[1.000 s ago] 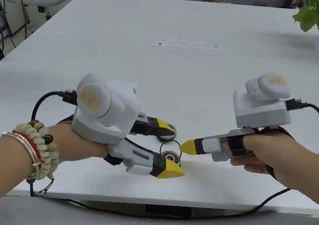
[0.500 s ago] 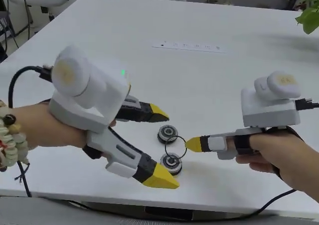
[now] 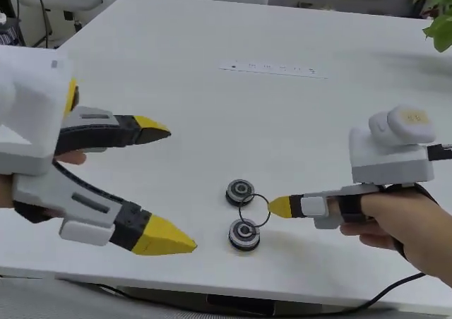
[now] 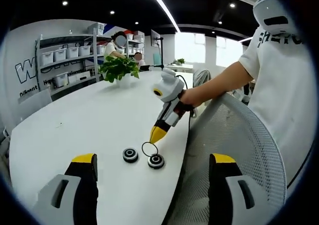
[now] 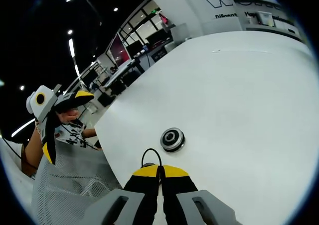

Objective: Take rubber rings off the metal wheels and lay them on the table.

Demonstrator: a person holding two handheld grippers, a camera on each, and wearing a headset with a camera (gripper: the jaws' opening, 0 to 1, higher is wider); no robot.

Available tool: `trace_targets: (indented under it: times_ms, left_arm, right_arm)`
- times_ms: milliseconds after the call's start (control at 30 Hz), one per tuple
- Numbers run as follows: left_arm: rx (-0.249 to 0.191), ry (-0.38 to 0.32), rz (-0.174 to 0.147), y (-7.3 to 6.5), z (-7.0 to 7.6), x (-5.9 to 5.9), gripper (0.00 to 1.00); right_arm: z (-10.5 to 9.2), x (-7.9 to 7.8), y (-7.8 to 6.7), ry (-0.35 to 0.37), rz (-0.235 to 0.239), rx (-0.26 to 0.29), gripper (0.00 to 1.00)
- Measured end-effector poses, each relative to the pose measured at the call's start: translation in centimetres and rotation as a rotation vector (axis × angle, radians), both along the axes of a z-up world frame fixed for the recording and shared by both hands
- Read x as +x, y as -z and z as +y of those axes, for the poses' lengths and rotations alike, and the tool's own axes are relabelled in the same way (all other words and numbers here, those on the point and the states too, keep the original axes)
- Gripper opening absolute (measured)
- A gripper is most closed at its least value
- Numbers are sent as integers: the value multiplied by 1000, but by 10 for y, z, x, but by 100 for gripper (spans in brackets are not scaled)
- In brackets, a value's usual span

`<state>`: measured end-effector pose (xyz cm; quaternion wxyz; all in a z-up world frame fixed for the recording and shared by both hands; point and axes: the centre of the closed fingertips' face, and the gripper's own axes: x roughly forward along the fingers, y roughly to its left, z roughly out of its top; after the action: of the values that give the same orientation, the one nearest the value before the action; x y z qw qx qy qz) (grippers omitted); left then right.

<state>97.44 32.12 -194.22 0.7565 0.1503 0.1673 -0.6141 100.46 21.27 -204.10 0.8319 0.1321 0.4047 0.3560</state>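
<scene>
Head view, quick look: right gripper (image 3: 272,206) has the rubber ring (image 3: 255,209) pinched, left gripper (image 3: 176,188) is wide open.
Right jaws are pressed together on the edge of the thin black ring. The loop sits at the yellow tip between the 2 metal wheels, far wheel (image 3: 240,191) and near wheel (image 3: 244,234), just beside both, close to the front edge of the white table (image 3: 212,93). Right gripper view agrees: jaws closed, loop poking out past the tips. Left jaws are spread far apart with nothing in them, off to the left and well apart from the wheels. A power strip (image 3: 272,69) lies further back on the table.
</scene>
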Motion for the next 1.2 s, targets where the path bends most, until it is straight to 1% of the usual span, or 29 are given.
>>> trace_targets:
  times_ms: [67,167,233,300,400,533,667,767,833,967,1067,1200]
  left_arm:
    - [1,-19,2,1,4,-1,92]
    - [-6,-55,-4,3,11,-5,93]
    - [-1,-81,6,8,18,-7,93]
    - [5,-128,16,12,24,-4,94]
    - [-9,-154,26,14,29,-7,95]
    - [-12,-166,30,17,30,-11,95]
    - [-19,-182,43,22,30,-14,95]
    - [-9,-189,51,28,31,-16,94]
    - [-2,-199,51,29,33,-14,94]
    - [-18,-217,53,28,33,-12,93]
    - [-1,-216,57,32,33,-13,93]
    - [15,-208,64,36,32,-15,94]
  right_arm:
    - [0,0,0,0,0,0,0]
    - [0,0,-2,3,-7,1,0]
    - [-1,1,-3,5,-10,4,0]
    - [-1,1,-4,7,-15,6,0]
    - [-1,2,-6,9,-18,10,0]
    - [-2,3,-8,9,-28,5,0]
    - [-2,4,-14,18,-41,24,0]
    - [-3,6,-19,28,-53,35,0]
    - [-4,7,-21,36,-59,42,0]
    - [-5,9,-25,49,-68,54,0]
    - [-4,10,-28,51,-76,59,0]
    - [-4,10,-30,49,-90,52,0]
